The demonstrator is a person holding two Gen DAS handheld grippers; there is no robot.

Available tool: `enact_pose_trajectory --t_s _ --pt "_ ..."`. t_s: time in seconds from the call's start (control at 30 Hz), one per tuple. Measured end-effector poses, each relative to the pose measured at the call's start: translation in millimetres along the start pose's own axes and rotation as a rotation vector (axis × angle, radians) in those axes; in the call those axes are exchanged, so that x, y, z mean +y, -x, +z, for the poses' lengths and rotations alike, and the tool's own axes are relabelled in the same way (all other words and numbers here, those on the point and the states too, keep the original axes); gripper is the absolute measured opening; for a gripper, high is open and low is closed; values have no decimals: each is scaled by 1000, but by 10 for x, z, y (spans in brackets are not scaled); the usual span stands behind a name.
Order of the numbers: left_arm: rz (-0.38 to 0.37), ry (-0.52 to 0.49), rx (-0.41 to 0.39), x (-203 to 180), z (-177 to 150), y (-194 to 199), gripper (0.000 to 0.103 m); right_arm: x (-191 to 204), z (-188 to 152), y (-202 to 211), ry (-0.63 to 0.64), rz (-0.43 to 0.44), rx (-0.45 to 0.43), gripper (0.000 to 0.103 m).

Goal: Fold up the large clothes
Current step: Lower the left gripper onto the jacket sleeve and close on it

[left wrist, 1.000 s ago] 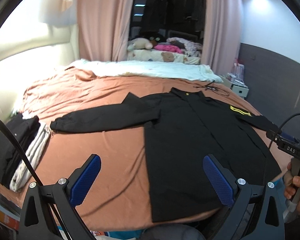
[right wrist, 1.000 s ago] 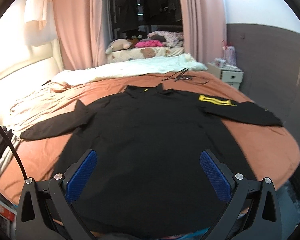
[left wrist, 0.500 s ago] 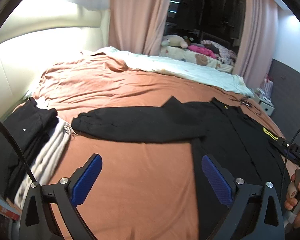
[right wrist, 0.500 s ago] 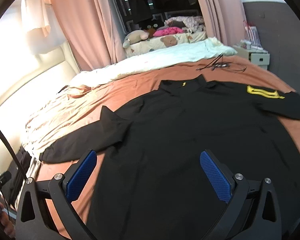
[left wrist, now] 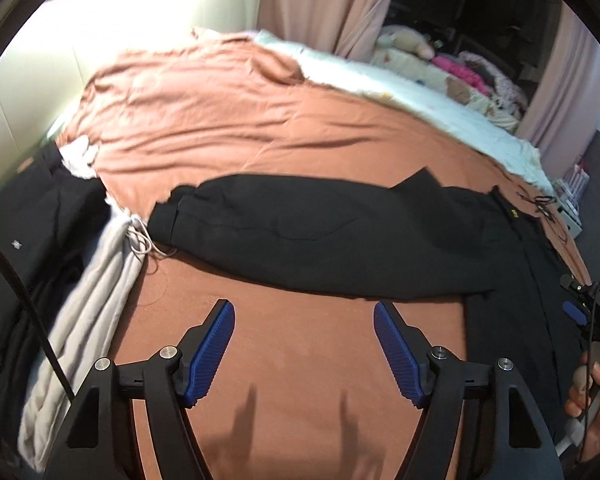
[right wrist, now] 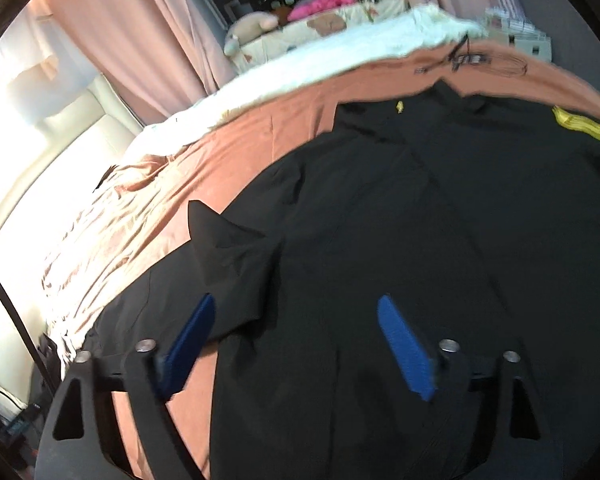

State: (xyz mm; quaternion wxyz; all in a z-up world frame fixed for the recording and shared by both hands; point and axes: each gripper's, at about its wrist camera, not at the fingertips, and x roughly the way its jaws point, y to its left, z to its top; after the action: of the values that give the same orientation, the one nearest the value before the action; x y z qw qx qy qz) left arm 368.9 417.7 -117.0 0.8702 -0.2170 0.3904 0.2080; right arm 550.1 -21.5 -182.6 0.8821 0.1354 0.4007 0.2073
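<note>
1. Black shirt point(right wrist: 440, 240) lies flat on the bed point(left wrist: 228, 120), spread out on the brown sheet point(left wrist: 300, 360).
2. One long sleeve point(left wrist: 320, 236) sticks out to the left across the sheet. Its cuff is near a pile of clothes point(left wrist: 60, 260) at the left edge of the bed.
3. That pile has dark things and a grey thing with a white string.
4. The shirt has a yellow patch point(right wrist: 584, 130) on the far right side and a small yellow mark by the collar point(right wrist: 400, 106).
5. The left tool point(left wrist: 304, 354) hangs over bare sheet, just near of the sleeve. Its two blue pads point(left wrist: 210, 354) are wide apart and hold nothing.
6. The right tool point(right wrist: 296, 354) hangs low over the near left part of the shirt, where the sleeve joins the body. Its blue pads point(right wrist: 404, 354) are wide apart too and hold nothing. Whether they touch the cloth is hard to tell.
7. A hand point(left wrist: 596, 396) shows at the right edge of the left view, holding the handle of the other tool.
8. A white blanket point(left wrist: 400, 96) lies at the far side of the bed.
9. Pink curtains point(right wrist: 148, 40) hang behind it.
10. A black cable point(right wrist: 472, 60) lies on the sheet just past the collar.
</note>
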Motion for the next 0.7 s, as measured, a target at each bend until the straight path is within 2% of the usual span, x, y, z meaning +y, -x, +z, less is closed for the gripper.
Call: enact_pose_trajectory --t_s 0.2,0.4,0.57,0.6,0.63,0.7 --pt "44 64 87 263 117 -555 74 -177 257 -329 -59 38 77 77" --pt "63 161 142 509 201 -990 74 -188 431 -606 -80 52 99 77" --pt "78 250 163 662 239 -1224 73 -306 459 -779 -106 105 146 53" --pt "81 276 157 707 243 -1272 72 -326 469 -814 -108 111 157 45" --pt "95 292 142 736 258 -1291 67 -311 477 -878 -108 113 162 43" --pt "140 298 126 735 313 -1309 50 -354 462 -908 -118 135 177 39"
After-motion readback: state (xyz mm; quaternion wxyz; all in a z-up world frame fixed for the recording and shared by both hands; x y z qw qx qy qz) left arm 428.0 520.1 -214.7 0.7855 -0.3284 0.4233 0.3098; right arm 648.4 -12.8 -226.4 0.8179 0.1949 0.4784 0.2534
